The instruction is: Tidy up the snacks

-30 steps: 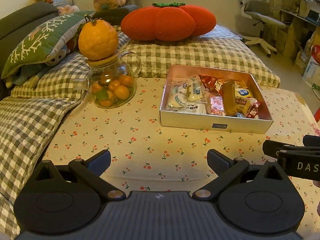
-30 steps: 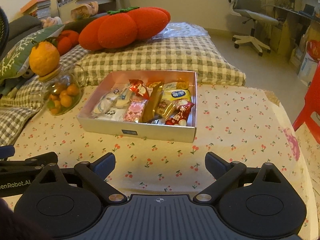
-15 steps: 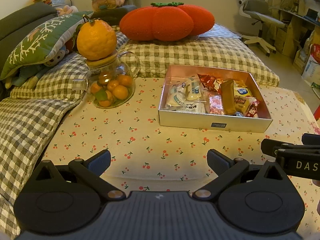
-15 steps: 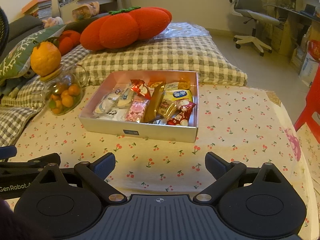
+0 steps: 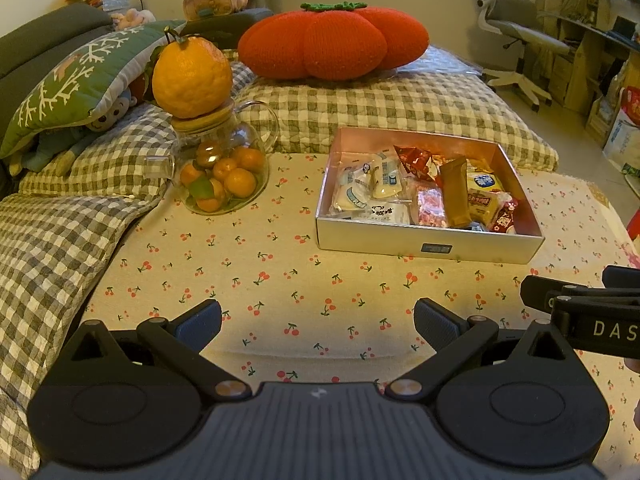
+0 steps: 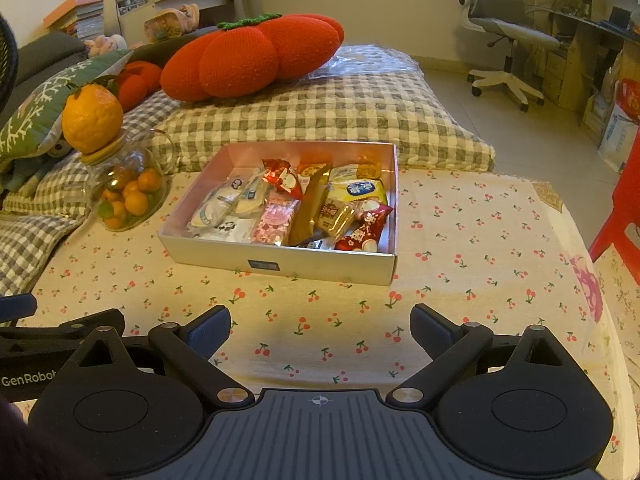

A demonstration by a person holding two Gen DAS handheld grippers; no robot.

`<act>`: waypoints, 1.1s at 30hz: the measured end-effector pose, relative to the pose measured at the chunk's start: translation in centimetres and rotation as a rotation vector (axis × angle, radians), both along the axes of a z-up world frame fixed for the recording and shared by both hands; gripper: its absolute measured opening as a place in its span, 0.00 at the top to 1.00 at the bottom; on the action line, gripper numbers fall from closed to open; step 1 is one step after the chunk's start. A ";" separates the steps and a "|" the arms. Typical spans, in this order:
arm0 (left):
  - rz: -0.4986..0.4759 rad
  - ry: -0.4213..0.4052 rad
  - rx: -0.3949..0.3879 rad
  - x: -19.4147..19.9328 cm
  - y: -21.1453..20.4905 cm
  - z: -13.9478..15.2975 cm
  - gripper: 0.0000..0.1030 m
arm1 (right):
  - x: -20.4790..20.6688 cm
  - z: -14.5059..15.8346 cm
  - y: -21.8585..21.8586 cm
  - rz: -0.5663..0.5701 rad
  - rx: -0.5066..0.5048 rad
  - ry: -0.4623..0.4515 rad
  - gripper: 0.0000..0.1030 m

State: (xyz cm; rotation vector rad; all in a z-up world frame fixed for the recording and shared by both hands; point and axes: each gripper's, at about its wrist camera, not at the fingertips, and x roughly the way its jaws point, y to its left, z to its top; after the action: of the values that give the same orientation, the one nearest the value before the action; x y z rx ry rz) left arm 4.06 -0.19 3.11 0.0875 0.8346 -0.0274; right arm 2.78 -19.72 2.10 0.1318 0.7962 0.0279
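Snacks (image 6: 304,210) fill the box (image 6: 280,260); both tools apparently empty.

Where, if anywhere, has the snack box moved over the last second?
No: the snack box keeps its spot right of the glass jar, with the same gap in both views.

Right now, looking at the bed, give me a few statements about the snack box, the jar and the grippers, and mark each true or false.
1. The snack box holds wrapped snacks. True.
2. A big orange sits on the glass jar. True.
3. The left gripper is clamped on a snack. False: it is open and holds nothing.
4. The jar is inside the box. False: it stands apart, to the box's left.
5. The right gripper is open. True.
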 end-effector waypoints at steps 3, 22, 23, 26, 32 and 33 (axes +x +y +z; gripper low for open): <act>-0.001 0.001 -0.001 0.0 0.0 0.0 0.00 | 0.1 0.0 0.1 0.002 0.006 0.005 0.05; -0.001 0.003 -0.002 0.0 0.0 0.0 0.00 | 0.1 0.0 0.1 0.005 0.009 0.008 0.05; -0.002 0.003 -0.001 0.0 0.0 0.0 0.00 | 0.1 0.0 0.1 0.004 0.008 0.008 0.05; 0.000 0.003 -0.002 0.0 0.0 0.0 0.00 | 0.1 0.0 0.1 0.006 0.007 0.008 0.05; -0.003 0.005 -0.003 0.0 0.0 0.0 0.00 | 0.1 0.0 0.0 0.006 0.008 0.009 0.05; -0.004 0.006 -0.003 0.0 0.0 0.0 0.00 | 0.1 -0.1 0.1 0.006 0.008 0.010 0.05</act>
State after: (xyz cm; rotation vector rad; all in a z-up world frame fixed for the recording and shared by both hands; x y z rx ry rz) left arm 4.07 -0.19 3.07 0.0863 0.8401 -0.0323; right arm 2.89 -19.65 2.03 0.1374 0.8068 0.0363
